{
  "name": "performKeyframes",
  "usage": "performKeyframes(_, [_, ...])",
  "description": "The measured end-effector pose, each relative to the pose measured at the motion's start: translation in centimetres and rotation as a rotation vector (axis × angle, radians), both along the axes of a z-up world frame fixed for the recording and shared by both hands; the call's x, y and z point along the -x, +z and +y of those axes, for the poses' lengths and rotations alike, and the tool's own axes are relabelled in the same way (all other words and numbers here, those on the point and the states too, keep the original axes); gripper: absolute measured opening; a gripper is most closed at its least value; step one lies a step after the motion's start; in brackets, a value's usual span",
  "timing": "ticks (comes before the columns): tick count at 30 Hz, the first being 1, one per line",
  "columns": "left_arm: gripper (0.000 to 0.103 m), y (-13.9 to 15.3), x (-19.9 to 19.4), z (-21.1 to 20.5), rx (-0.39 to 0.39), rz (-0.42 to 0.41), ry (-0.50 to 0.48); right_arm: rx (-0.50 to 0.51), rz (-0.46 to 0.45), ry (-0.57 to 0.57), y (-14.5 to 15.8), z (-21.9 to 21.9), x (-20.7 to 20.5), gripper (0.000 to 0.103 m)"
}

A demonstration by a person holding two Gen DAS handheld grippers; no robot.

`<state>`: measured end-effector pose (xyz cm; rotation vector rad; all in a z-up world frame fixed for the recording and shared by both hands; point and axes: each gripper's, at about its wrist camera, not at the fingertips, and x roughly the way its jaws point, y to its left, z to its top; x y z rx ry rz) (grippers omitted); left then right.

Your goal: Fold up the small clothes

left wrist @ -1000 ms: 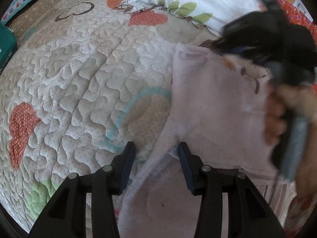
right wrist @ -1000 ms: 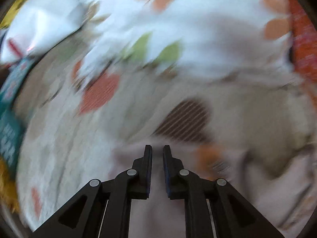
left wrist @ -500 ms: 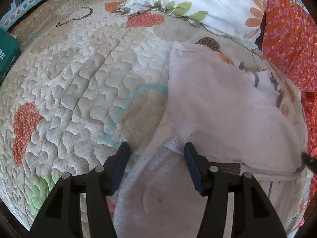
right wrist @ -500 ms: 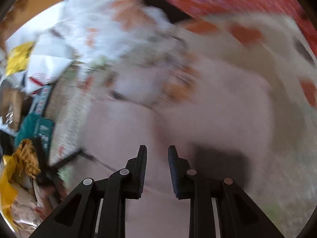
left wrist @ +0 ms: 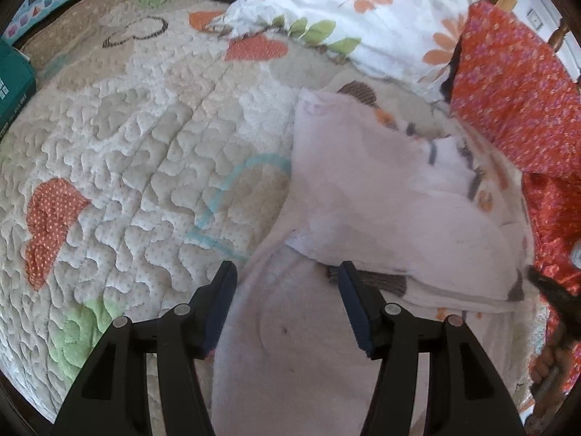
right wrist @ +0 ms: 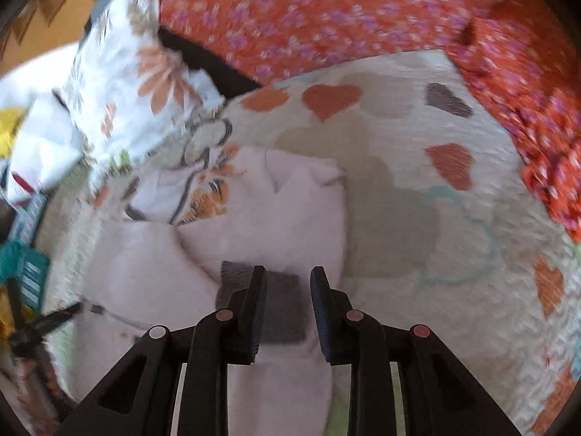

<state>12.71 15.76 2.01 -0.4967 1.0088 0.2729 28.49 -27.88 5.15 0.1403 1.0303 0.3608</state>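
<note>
Two fisheye cameras, each looking forward along its gripper's fingers, sit low and close over a bed. The left wrist view looks across the heart-patterned quilt (left wrist: 138,152) toward the floral pillow (left wrist: 345,11), the pale garment (left wrist: 370,196) just ahead. The right wrist view, blurred, faces the same garment (right wrist: 276,210) from another side. Both share quilt (right wrist: 417,189), pillow (right wrist: 127,83) and red flowered cloth (left wrist: 515,101) (right wrist: 326,11).

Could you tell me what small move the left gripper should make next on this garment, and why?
Probably ease the left gripper forward and close on the pale pink garment at its unfolded lower part. Both grippers are open and hold nothing, one flap already lies folded over, and the lower part still stretches flat on the quilt.
</note>
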Motion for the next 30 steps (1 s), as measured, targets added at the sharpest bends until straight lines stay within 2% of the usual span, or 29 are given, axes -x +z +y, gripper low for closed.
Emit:
performKeyframes(3, [0.057,0.9,0.6,-0.3,-0.049,-0.021,-0.006,0.078,0.064,0.010,-3.0,1.8,-1.3,0.027])
performKeyframes(4, [0.057,1.1,0.7,-0.2,-0.065,-0.023,-0.004,0.067,0.073,0.018,-3.5,2.0,-1.2,0.027])
performKeyframes(6, [0.057,1.5,1.0,0.0,-0.078,-0.025,-0.002,0.047,0.067,0.048,-3.0,2.6,-0.5,0.007])
performKeyframes(9, [0.057,1.5,1.0,0.5,-0.072,-0.017,0.006,0.080,0.019,0.070,-1.8,2.8,0.2,0.006])
performKeyframes(11, [0.057,1.3,0.9,0.6,-0.073,-0.013,0.006,0.149,-0.033,0.000,-0.8,1.7,-0.1,0.006])
performKeyframes(16, [0.057,1.1,1.0,0.1,-0.084,0.004,-0.011,0.241,-0.046,-0.158,-1.0,-0.7,-2.1,0.007])
performKeyframes(18, [0.058,0.8,1.1,0.0,-0.079,0.010,-0.019,0.205,-0.041,-0.174,-1.0,-1.1,-1.7,0.008])
performKeyframes(19, [0.058,0.6,1.3,-0.1,-0.069,0.016,-0.027,0.176,-0.042,-0.181,-0.9,-1.4,-1.1,0.014])
performKeyframes(20, [0.059,0.3,1.6,-0.1,-0.059,0.020,-0.033,0.161,-0.044,-0.180,-0.9,-1.7,-0.5,0.028])
performKeyframes(22, [0.059,-0.6,2.5,-0.3,-0.015,0.035,-0.048,0.123,-0.027,-0.173,-0.9,-2.4,0.8,0.042])
performKeyframes(25, [0.059,-1.5,4.5,-0.6,0.045,0.018,-0.064,0.002,0.063,-0.163,-2.0,-4.2,4.0,0.042])
performKeyframes(28, [0.059,-1.6,6.7,-1.1,0.092,-0.019,-0.077,-0.134,0.200,-0.170,-4.6,-5.8,7.3,0.043])
performKeyframes(30, [0.059,-1.8,8.2,-1.3,0.142,-0.038,-0.071,-0.197,0.200,-0.192,-5.0,-6.4,9.4,0.043])
